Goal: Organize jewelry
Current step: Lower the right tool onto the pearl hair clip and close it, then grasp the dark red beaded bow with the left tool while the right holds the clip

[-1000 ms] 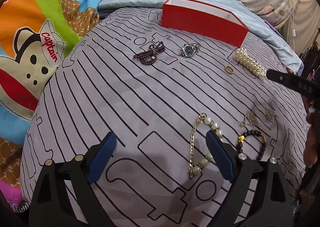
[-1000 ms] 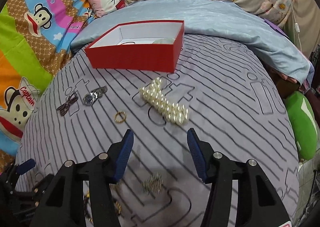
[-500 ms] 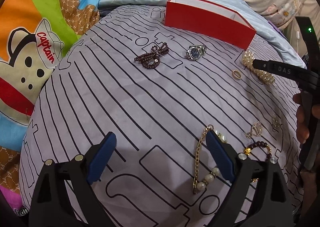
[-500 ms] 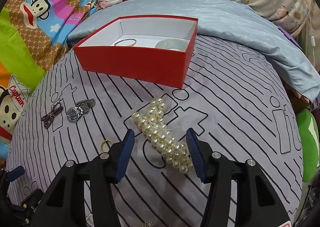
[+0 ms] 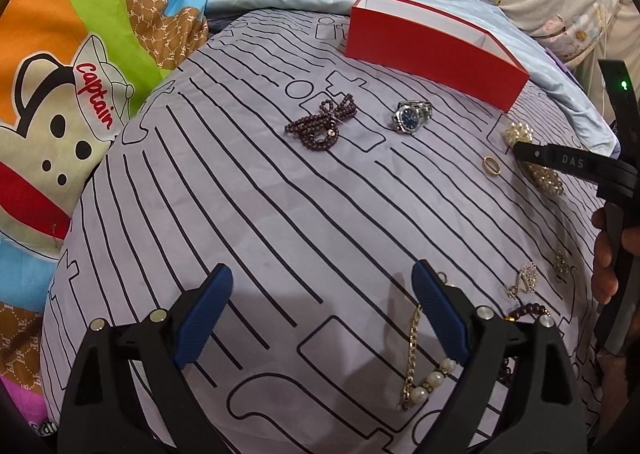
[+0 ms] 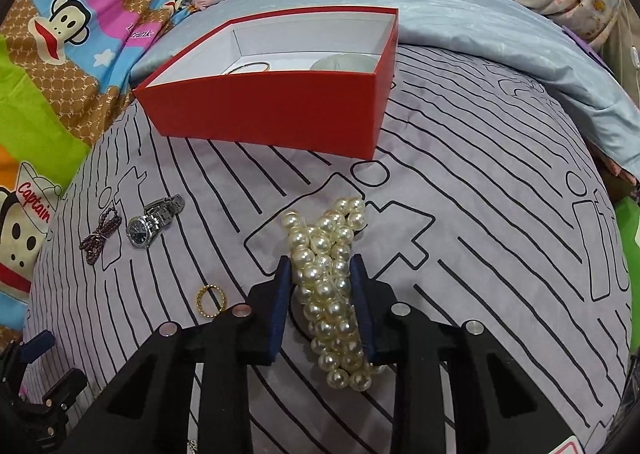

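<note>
My right gripper (image 6: 320, 274) is closed around the pearl strand (image 6: 326, 278) lying on the grey striped bedspread (image 6: 480, 254); its blue pads touch the pearls on both sides. The red box (image 6: 280, 110) stands just beyond, holding a gold bangle (image 6: 250, 67) and a white dish (image 6: 344, 63). My left gripper (image 5: 320, 286) is open and empty above the bedspread. A gold chain with pearls (image 5: 416, 354) lies by its right finger. A dark bead bracelet (image 5: 324, 122), a silver watch (image 5: 412, 116) and a gold ring (image 5: 491, 165) lie further off.
Small sparkly earrings (image 5: 524, 278) and a brown bead bracelet (image 5: 528, 310) lie at the right of the left wrist view. A light blue quilt (image 6: 480, 14) and colourful cartoon bedding (image 5: 60, 94) border the bedspread. The red box also shows in the left wrist view (image 5: 432, 50).
My right gripper moved forward over the pearl strand and closed its fingers onto it. My left gripper drifted slightly forward and stayed open.
</note>
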The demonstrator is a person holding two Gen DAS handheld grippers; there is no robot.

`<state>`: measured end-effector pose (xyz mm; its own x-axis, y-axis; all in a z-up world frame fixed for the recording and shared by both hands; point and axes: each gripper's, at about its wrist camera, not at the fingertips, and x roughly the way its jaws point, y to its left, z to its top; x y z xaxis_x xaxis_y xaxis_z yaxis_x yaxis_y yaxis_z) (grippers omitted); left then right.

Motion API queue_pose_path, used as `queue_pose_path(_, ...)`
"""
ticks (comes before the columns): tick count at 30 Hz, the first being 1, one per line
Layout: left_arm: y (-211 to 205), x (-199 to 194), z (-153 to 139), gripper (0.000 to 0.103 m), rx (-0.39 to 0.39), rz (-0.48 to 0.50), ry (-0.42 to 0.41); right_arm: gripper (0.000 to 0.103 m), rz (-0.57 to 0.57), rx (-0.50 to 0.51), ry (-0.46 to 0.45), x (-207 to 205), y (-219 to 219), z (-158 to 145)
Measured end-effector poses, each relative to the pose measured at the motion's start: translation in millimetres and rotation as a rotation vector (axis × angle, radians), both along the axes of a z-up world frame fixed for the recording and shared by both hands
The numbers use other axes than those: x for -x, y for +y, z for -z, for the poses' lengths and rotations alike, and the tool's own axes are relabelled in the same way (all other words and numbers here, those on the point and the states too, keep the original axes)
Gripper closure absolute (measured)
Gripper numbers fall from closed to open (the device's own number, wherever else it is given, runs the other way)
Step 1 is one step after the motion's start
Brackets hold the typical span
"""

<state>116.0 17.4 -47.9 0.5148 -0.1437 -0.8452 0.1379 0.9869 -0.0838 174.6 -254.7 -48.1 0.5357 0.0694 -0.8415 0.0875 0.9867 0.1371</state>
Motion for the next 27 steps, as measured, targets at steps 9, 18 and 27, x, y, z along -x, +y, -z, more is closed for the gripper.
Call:
queue_pose_path(9, 9.1, -33.5, -12.4, 0.014, -0.023, -0.015, -0.072, 0.079, 0.048, -0.032, -0.037, 16.9, -5.5, -10.9)
queue_pose_path(18, -2.1, -91.6, -15.9, 0.02, -0.037, 0.031, -0.131, 0.079, 0.075, -0.084, -0.042, 34.6, -6.9, -16.2)
queue_pose_path(27, -12.3, -109.5, 7.8, 0.048, -0.028, 0.083, -0.08, 0.079, 0.078, -0.103, -0.043, 37.5, -7.0, -20.1)
